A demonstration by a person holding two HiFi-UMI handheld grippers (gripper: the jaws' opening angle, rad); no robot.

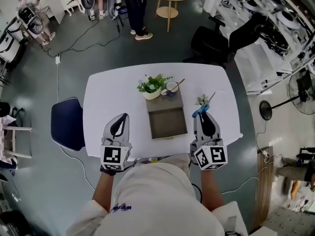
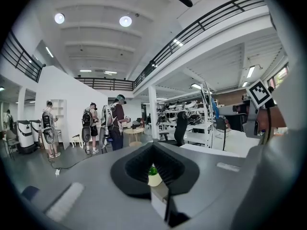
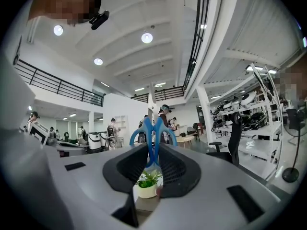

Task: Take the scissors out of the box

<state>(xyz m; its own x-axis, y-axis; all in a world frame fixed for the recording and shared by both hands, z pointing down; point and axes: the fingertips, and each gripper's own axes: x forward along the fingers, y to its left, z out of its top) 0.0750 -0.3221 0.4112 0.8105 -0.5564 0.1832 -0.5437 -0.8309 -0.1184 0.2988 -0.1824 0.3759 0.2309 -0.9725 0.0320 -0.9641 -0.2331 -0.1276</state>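
As my right tool (image 3: pixel 153 152) clamps the blue scissors (image 3: pixel 148 143) right of the box (image 1: pixel 149 124), over the worktop (image 1: pixel 108 97), my left tool (image 2: pixel 153 152) is closed, empty; only the head view shows both tools.

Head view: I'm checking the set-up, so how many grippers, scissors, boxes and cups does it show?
Grippers: 2 (left gripper, right gripper)
Scissors: 1
Box: 1
Cup: 1
Total: 5

Smooth, blue plastic-handled scissors (image 3: pixel 148 139)
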